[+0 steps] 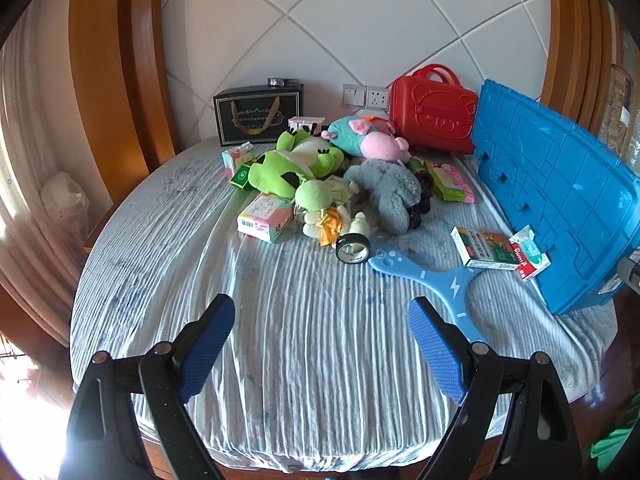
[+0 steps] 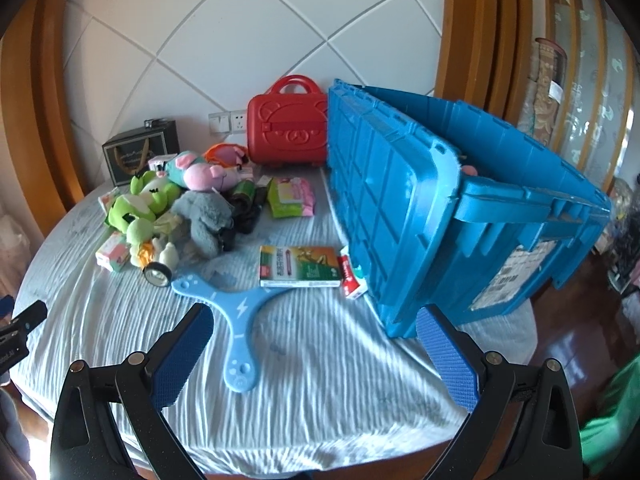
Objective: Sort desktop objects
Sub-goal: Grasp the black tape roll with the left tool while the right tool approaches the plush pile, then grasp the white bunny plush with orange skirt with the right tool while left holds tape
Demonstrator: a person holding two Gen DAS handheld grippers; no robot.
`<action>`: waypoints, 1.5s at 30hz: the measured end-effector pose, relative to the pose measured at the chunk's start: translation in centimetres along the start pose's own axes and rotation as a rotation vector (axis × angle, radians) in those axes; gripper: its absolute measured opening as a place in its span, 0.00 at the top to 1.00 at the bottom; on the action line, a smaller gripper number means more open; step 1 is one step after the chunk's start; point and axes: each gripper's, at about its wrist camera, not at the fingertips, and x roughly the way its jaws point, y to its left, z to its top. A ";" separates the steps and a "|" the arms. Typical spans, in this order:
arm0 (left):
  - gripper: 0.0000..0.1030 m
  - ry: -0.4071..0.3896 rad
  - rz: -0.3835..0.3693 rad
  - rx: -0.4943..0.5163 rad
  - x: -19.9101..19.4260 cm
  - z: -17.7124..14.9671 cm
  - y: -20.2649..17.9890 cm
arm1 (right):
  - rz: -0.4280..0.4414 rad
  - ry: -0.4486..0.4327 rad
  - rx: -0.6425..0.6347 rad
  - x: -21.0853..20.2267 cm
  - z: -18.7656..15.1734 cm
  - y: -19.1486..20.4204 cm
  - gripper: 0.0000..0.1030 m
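Both grippers hang over the near edge of a round table covered in a striped cloth, pointing down and forward at it. The left gripper has its jaws spread wide with only cloth between them; the right gripper is likewise wide apart and holds nothing, though one arm of the boomerang lies just ahead of its left finger, at about 10 o'clock from the gap. From the left view the toy pile sits at 12 o'clock: a frog, a pink pig behind it, and a grey plush to its right, all touching or overlapping. A pink-and-white box lies at the pile's near left edge, and a tape roll stands just in front of the pile, touching the boomerang's far tip. At 2 o'clock a green box lies flat beside a small red-and-white box that leans against the blue crate. The crate fills the right side of the table, its lid flap standing upright along the left edge. Behind, against the wall, a red case stands upright at 1 o'clock and a black bag at 11 o'clock. A green wipes pack lies between the grey plush and the crate in the right view.
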 end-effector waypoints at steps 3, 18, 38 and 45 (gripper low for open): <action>0.14 0.070 0.007 -0.018 2.9 -0.1 0.2 | 0.036 0.043 -0.027 3.2 0.4 0.8 0.00; 0.15 0.225 0.082 -0.094 16.4 3.9 -2.6 | 0.184 0.335 -0.112 22.6 2.1 2.8 0.00; 0.46 0.290 -0.002 0.051 26.9 4.8 -4.3 | 0.068 0.430 -0.018 31.2 2.8 1.9 0.00; 0.46 0.291 0.081 -0.011 25.7 4.5 0.8 | 0.289 0.374 -0.101 30.5 4.9 7.7 0.00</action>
